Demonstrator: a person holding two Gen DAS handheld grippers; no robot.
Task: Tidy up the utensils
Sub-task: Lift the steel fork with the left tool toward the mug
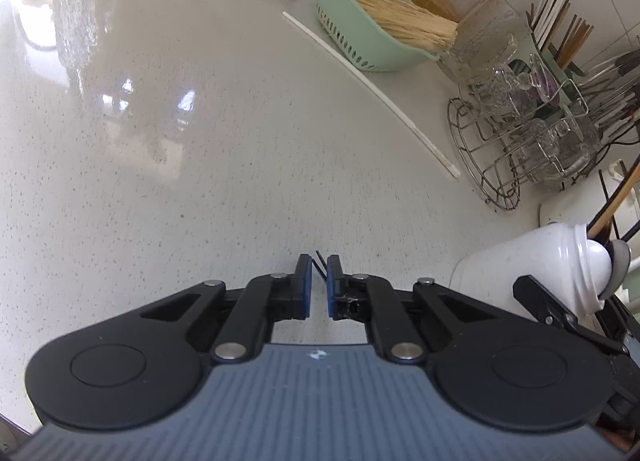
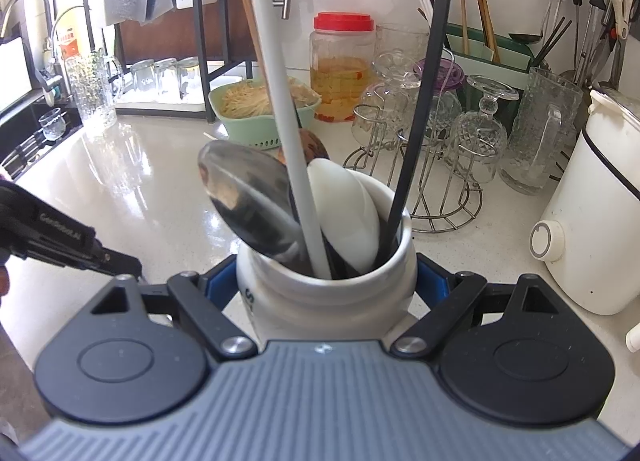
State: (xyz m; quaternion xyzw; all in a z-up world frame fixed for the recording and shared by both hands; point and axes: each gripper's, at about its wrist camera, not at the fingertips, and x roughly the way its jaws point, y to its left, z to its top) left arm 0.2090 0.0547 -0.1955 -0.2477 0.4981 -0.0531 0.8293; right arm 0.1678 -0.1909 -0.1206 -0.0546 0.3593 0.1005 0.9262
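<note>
We find the right gripper (image 2: 326,285) clamped around the white ceramic utensil jar (image 2: 320,293), which sits between its jaws on the speckled pale bench (image 1: 200,141). The left gripper (image 1: 319,281) is pinched on a thin black stick (image 1: 319,261). We judge the jar heavy, glazed, breakable; hold below the rim.

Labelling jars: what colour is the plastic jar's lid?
Red lid; clearest in the right wrist view.
</note>
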